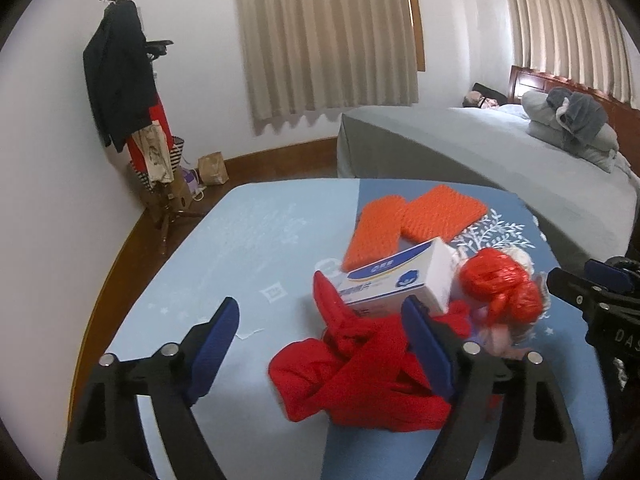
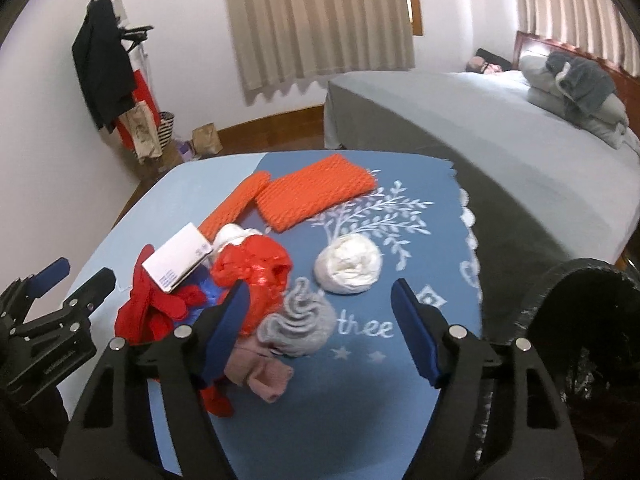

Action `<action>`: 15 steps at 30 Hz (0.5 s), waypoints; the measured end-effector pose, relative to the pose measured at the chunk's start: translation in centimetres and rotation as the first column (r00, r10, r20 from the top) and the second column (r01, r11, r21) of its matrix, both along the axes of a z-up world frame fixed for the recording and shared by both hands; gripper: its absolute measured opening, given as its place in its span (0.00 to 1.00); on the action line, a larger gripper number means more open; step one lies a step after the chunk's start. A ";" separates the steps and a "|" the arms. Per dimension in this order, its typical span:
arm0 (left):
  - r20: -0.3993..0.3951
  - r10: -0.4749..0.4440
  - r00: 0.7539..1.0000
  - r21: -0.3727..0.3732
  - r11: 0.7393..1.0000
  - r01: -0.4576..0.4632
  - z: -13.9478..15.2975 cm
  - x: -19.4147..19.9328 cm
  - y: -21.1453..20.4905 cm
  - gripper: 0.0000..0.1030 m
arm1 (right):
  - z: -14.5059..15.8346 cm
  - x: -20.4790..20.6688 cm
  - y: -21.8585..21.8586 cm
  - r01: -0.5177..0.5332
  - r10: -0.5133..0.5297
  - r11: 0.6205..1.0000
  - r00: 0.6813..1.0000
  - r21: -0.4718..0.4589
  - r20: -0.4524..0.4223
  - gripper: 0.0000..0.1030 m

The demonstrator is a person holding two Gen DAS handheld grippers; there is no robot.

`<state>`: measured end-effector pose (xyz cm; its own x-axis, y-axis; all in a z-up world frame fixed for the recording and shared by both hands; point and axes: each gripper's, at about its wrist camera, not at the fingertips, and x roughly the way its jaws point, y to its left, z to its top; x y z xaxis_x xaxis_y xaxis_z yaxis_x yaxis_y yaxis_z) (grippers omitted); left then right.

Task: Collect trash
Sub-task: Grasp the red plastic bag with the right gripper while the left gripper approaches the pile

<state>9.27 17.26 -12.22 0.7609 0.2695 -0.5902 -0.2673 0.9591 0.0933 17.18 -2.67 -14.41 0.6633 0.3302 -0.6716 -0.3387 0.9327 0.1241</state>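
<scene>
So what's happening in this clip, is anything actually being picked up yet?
Not yet. A person holds two grippers over a blue table strewn with rubbish. The left gripper is open above a red cloth, next to a white box and a crumpled red bag. The right gripper is open too, hovering above a grey rag, with a white wad just beyond. Neither holds anything. A black-lined bin waits at the table's right edge.

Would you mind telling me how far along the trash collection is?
Nothing visibly done yet. Both the left gripper and right gripper are open and empty. The white wad, crumpled red plastic, box and orange foam nets remain; the bin waits.
</scene>
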 end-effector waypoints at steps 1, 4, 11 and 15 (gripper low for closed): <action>-0.003 0.010 1.000 -0.002 1.000 -0.010 -0.1 0.0 0.4 0.78 | -0.1 0.2 0.3 -0.006 0.006 1.000 1.000 0.002 -0.001 0.67; -0.001 0.029 1.000 -0.002 1.000 -0.029 -0.2 0.1 1.4 0.77 | -0.2 0.6 1.3 -0.032 0.032 0.999 0.999 0.003 -0.003 0.65; -0.002 0.045 0.999 0.001 0.999 -0.045 -0.4 0.2 2.6 0.77 | -1.6 2.0 3.7 -0.093 0.093 0.996 0.995 -0.012 -0.042 0.53; -0.002 0.047 0.999 -0.002 0.999 -0.047 -0.3 0.4 2.7 0.77 | -2.3 2.4 4.5 -0.127 0.126 0.992 0.990 -0.023 -0.069 0.33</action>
